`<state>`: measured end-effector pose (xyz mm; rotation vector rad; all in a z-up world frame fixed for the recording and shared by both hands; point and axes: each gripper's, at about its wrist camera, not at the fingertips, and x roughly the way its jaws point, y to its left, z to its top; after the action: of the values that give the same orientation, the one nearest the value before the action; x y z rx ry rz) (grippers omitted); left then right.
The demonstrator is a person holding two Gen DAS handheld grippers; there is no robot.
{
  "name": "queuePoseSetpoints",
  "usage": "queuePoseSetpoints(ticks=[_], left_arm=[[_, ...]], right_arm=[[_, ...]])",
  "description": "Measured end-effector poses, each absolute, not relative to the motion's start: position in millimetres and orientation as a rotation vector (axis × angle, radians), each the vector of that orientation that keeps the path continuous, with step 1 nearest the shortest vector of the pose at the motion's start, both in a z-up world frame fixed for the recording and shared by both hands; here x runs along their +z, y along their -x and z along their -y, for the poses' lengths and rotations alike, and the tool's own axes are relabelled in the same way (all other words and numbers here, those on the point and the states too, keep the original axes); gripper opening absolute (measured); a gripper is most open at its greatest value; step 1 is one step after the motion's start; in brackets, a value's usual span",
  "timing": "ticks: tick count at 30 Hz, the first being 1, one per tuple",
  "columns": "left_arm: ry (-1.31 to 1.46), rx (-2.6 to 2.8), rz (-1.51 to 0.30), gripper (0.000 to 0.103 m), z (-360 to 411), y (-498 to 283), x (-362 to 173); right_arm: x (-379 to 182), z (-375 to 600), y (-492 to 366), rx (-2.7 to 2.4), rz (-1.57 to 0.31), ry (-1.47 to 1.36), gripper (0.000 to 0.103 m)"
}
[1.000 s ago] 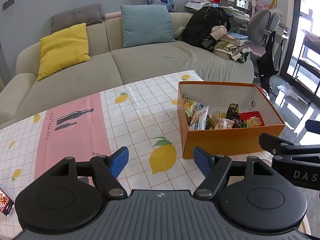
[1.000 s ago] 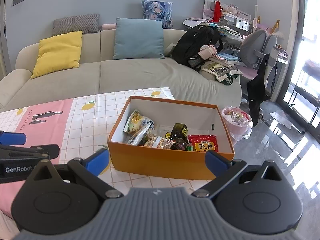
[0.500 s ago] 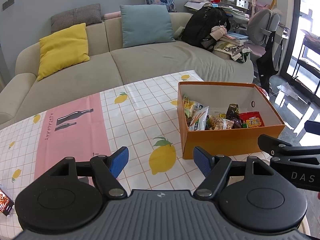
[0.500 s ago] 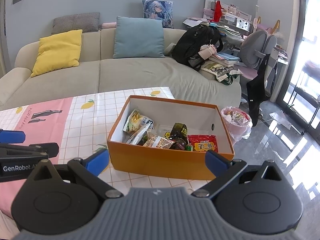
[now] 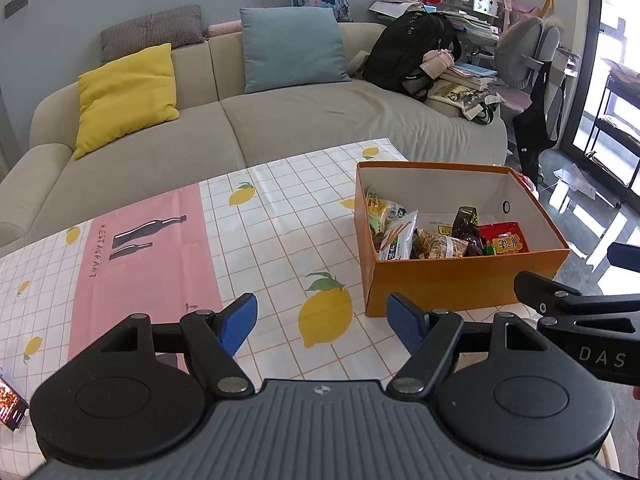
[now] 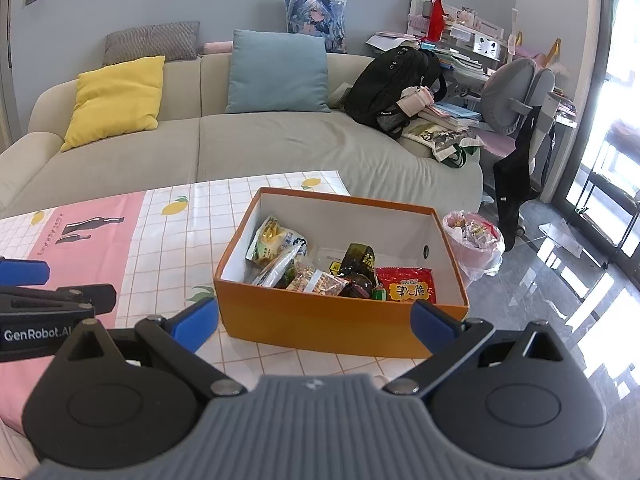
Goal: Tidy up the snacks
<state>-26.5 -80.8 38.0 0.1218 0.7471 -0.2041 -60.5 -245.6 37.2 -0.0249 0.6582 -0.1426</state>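
Note:
An orange cardboard box (image 5: 460,280) (image 6: 320,320) stands on the table at the right. Several snack packets lie inside it, among them a red packet (image 5: 505,238) (image 6: 407,286), a dark packet (image 6: 358,262) and a yellow-green packet (image 6: 272,238). My left gripper (image 5: 322,322) is open and empty, above a lemon print left of the box. My right gripper (image 6: 314,324) is open and empty, in front of the box's near wall. Its side shows in the left wrist view (image 5: 576,312).
The table wears a checked lemon cloth (image 5: 272,240) with a pink panel (image 5: 140,264). A phone (image 5: 10,408) lies at the table's left edge. A sofa (image 6: 280,144) with cushions stands behind. A pink bin (image 6: 474,246) stands on the floor right of the box.
Both grippers stay open. The right wrist view has risen slightly, looking a little more down into the box. The left has barely moved.

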Motion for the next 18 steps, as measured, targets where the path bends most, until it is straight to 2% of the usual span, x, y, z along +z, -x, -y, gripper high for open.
queuePoseSetpoints(ticks=[18], left_arm=[[-0.124, -0.202, -0.743, 0.087, 83.2, 27.1, 40.2]], right_arm=[[35.0, 247.6, 58.0, -0.136, -0.683, 0.004, 0.1]])
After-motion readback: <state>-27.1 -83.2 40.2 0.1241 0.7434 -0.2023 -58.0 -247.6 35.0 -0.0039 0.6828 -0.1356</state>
